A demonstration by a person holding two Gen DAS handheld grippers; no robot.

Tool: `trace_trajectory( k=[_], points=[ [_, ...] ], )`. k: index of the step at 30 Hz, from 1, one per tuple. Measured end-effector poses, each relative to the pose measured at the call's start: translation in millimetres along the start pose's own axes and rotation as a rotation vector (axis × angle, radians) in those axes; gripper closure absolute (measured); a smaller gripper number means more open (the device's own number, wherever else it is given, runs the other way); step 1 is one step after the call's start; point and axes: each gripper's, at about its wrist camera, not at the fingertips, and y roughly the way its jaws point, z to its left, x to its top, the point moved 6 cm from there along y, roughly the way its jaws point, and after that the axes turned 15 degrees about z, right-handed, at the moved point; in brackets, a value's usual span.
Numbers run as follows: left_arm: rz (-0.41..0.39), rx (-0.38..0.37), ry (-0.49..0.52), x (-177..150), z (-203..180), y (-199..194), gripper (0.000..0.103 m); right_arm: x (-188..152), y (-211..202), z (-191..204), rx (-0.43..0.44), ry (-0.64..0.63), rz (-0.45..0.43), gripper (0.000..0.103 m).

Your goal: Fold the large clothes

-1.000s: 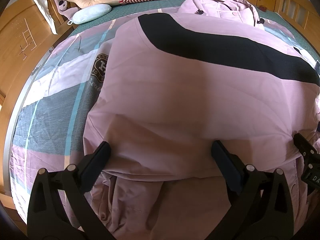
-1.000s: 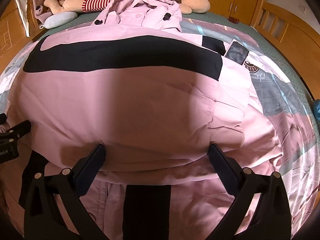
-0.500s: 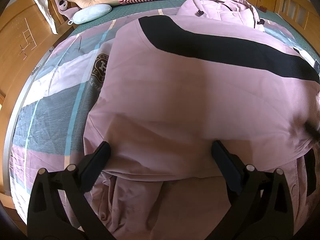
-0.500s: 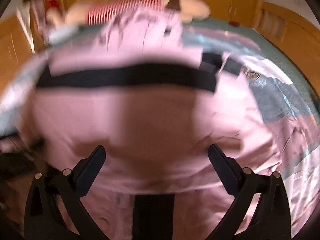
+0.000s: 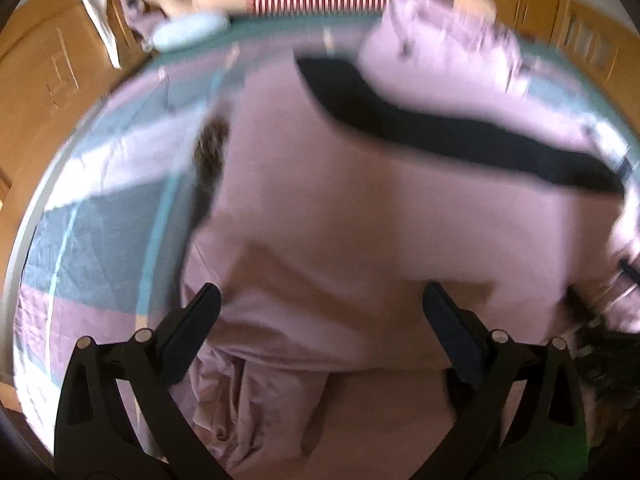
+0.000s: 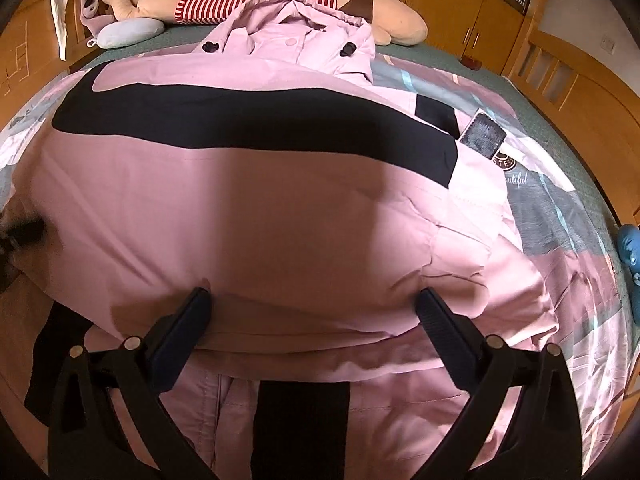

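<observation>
A large pink jacket [image 6: 280, 208] with a black band [image 6: 240, 124] lies spread on the bed, its hood [image 6: 296, 40] at the far end. Its near part is folded over, and the fold edge runs just past my fingers. My right gripper [image 6: 314, 300] is open, its fingertips resting at that fold with nothing clamped. In the blurred left wrist view the same jacket [image 5: 380, 220] fills the middle, and my left gripper [image 5: 320, 308] is open over its near left edge. The left gripper [image 6: 24, 232] shows as a dark blur at the right wrist view's left rim.
A patterned bedsheet [image 6: 568, 216] covers the bed. A big plush toy in a red-striped shirt [image 6: 256, 0] and a pale blue pillow [image 6: 128, 34] lie at the headboard. Wooden bed rails [image 6: 560, 76] and cabinets surround the bed. A blue object [image 6: 630, 248] sits at the right edge.
The left wrist view has gone blurred as that gripper moves, and the jacket sits lower in it. The right wrist view, blurred half a second ago, is steady again. Both grippers stay open.
</observation>
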Motion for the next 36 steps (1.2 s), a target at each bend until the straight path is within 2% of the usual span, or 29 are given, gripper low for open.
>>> trace_trajectory(
  k=[5,36],
  points=[
    [-0.022,0.034,0.018,0.5,-5.8,-0.9,0.002,-1.6,-0.1,0.8,-0.005,0.0,-0.006,0.001],
    [-0.031,0.037,0.017,-2.1,-4.1,0.1,0.002,-2.3,-2.4,2.5,-0.016,0.001,-0.017,0.001]
  ],
)
